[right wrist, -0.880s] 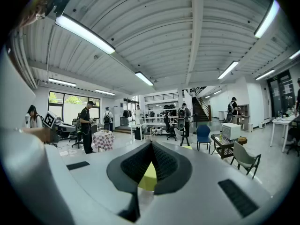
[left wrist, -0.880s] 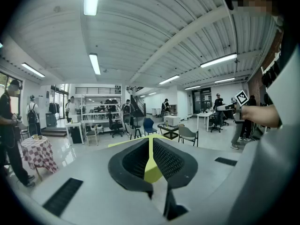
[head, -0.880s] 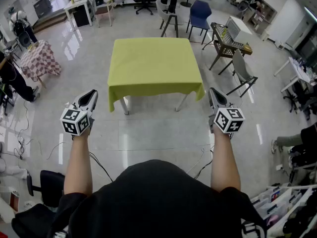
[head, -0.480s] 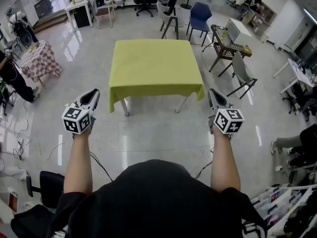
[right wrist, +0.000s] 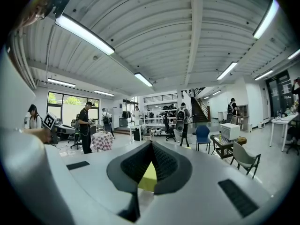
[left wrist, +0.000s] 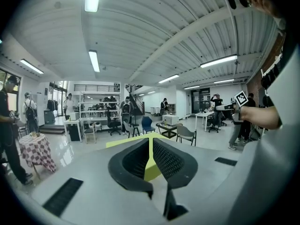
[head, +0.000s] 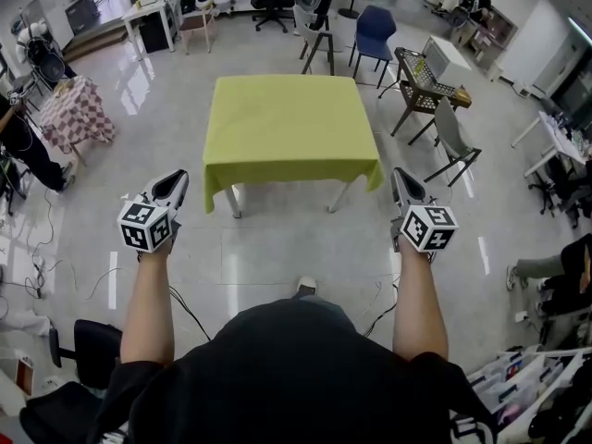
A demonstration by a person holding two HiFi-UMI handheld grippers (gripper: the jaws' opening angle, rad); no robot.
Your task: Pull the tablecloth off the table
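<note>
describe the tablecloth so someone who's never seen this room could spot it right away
On the open stretch of glossy grey floor in the room's middle stands one square table. The tablecloth is the plain yellow-green sheet covering its top and hanging over the edges, unlike the red-and-white checked cloth at far left.

blue chair — back | checkered stand — far left | grey chair beside wire cart, right

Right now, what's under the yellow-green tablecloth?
Below the front hem of the tablecloth, two pale table legs show, standing on the floor. The tabletop and the rear legs are covered by the cloth, so unseen.
</note>
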